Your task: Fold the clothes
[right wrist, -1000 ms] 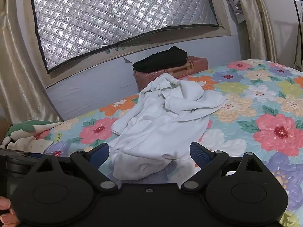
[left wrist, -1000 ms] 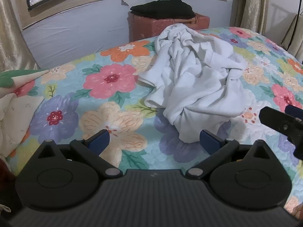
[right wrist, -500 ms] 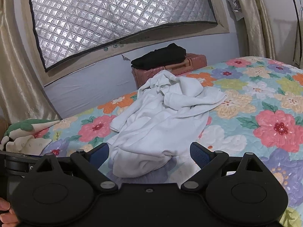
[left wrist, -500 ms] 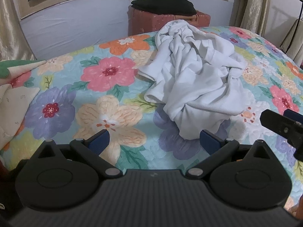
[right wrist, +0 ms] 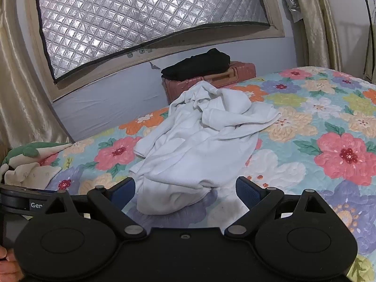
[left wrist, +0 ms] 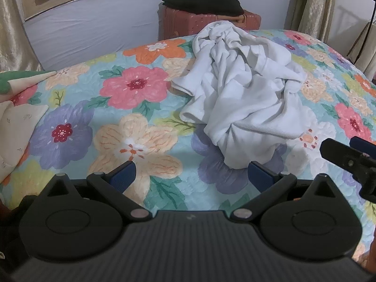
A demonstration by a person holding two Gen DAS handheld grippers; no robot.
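A crumpled white garment [left wrist: 242, 89] lies in a heap on the floral bedspread [left wrist: 131, 84]; it also shows in the right wrist view [right wrist: 199, 145]. My left gripper [left wrist: 191, 176] is open and empty, above the bed just short of the heap's near end. My right gripper [right wrist: 185, 189] is open and empty, its blue pads on either side of the heap's near end, a little above it. The right gripper's finger also shows at the right edge of the left wrist view [left wrist: 347, 157].
A reddish suitcase [right wrist: 211, 80] with a folded black garment [right wrist: 197, 63] on top stands behind the bed under the foil-covered window. Green and cream cloth [left wrist: 16, 117] lies at the bed's left edge. Curtains hang at both sides.
Both grippers have tilted down and edged a little closer to the white heap. The garment has not moved. Both stay open.
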